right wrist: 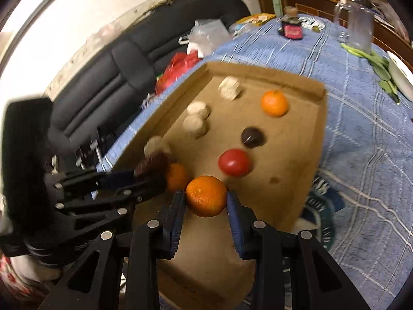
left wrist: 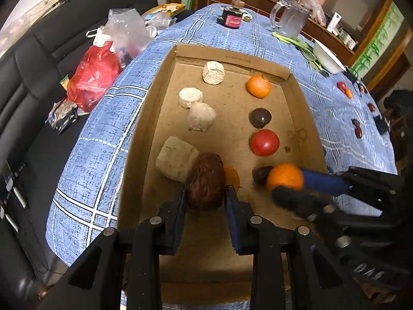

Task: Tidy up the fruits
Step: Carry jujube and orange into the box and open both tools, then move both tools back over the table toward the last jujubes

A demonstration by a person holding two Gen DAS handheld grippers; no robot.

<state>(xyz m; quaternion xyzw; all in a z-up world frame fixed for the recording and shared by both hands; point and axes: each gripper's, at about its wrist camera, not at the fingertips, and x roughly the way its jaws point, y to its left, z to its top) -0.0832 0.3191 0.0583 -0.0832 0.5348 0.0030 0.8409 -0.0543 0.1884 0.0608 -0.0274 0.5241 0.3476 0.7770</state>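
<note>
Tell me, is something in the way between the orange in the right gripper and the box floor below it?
Nothing visible. The right gripper holds the orange over bare cardboard of the box; the tomato sits just beyond.

— What sits ahead of the left gripper (left wrist: 205, 193)?
— A box (left wrist: 300, 118) on the table (left wrist: 108, 118); a row of blocks (left wrist: 202, 116) ahead to its left, a row of fruits (left wrist: 264, 142) ahead to its right.
— And the right gripper (right wrist: 206, 201)?
— Just right of the left one, inside the box's near end.
</note>
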